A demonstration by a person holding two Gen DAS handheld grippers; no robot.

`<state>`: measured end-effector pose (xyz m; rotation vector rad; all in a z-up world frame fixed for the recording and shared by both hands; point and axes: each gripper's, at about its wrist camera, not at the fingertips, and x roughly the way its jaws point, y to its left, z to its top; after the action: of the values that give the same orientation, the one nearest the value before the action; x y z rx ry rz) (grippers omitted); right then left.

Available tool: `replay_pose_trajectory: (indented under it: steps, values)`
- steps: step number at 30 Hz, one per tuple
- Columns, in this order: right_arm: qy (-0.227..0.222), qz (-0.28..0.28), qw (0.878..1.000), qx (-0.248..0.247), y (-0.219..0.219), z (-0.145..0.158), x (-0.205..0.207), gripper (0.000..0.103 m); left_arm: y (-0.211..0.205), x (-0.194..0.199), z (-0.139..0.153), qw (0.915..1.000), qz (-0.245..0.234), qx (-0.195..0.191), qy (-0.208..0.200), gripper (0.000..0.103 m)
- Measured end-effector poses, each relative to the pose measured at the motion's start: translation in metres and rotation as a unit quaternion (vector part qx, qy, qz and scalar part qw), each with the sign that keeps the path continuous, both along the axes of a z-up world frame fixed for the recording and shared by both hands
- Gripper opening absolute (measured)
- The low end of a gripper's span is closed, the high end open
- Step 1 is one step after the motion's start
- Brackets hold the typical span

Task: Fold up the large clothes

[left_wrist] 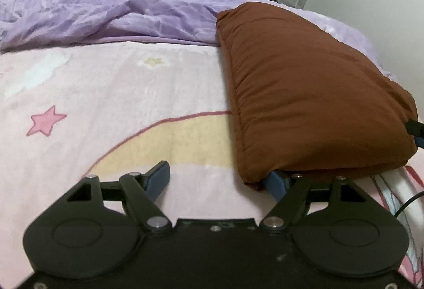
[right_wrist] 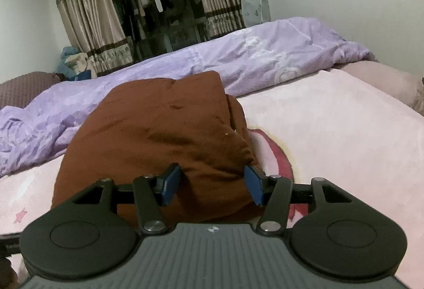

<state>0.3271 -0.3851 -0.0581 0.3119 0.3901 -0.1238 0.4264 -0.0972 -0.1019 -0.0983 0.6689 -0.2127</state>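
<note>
A brown padded garment (left_wrist: 304, 92) lies folded into a thick bundle on the pink blanket (left_wrist: 106, 108). My left gripper (left_wrist: 217, 180) is open at the bundle's near left corner; its right finger (left_wrist: 277, 181) is tucked under the bundle's edge and its left finger (left_wrist: 159, 177) rests on bare blanket. In the right wrist view the bundle (right_wrist: 159, 130) fills the middle. My right gripper (right_wrist: 212, 185) is open with both fingers straddling the bundle's near end, touching the fabric on either side. Its tip shows at the far right of the left wrist view (left_wrist: 417, 131).
A crumpled purple duvet (left_wrist: 106, 13) lies along the far side of the bed, also in the right wrist view (right_wrist: 265, 58). Curtains (right_wrist: 87, 29) and a dark clothes rack (right_wrist: 159, 2) stand behind. A black cable (left_wrist: 408, 204) runs at the right.
</note>
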Motion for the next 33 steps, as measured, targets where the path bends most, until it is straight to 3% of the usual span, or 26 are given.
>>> replay_pose_trajectory:
  steps: [7, 9, 12, 18, 23, 29, 33]
  values:
    - [-0.024, 0.015, 0.999, 0.028, -0.016, 0.026, -0.011, 0.066, 0.015, -0.006, 0.029, 0.9986, -0.037, -0.035, 0.012, 0.075]
    - [-0.040, 0.026, 0.998, 0.049, -0.032, 0.039, -0.008, 0.086, 0.024, -0.001, 0.037, 0.9969, -0.047, -0.061, 0.015, 0.078]
    - [-0.045, 0.058, 0.993, 0.087, -0.058, 0.045, 0.007, 0.092, 0.038, 0.015, 0.047, 0.9927, -0.049, -0.111, 0.002, 0.078]
    - [0.007, 0.109, 0.970, 0.217, -0.107, 0.023, 0.060, 0.093, 0.047, 0.074, 0.044, 0.9741, -0.062, -0.215, 0.033, 0.079]
    - [0.031, 0.124, 0.956, 0.263, -0.119, 0.000, 0.088, 0.092, 0.036, 0.117, 0.028, 0.9697, -0.055, -0.222, 0.086, 0.079]
    - [0.043, 0.153, 0.938, 0.309, -0.124, -0.020, 0.116, 0.093, 0.044, 0.148, 0.014, 0.9481, -0.080, -0.290, 0.103, 0.085]
    - [0.059, 0.152, 0.931, 0.328, -0.127, -0.032, 0.135, 0.093, 0.047, 0.172, 0.002, 0.9191, -0.111, -0.353, 0.135, 0.087]
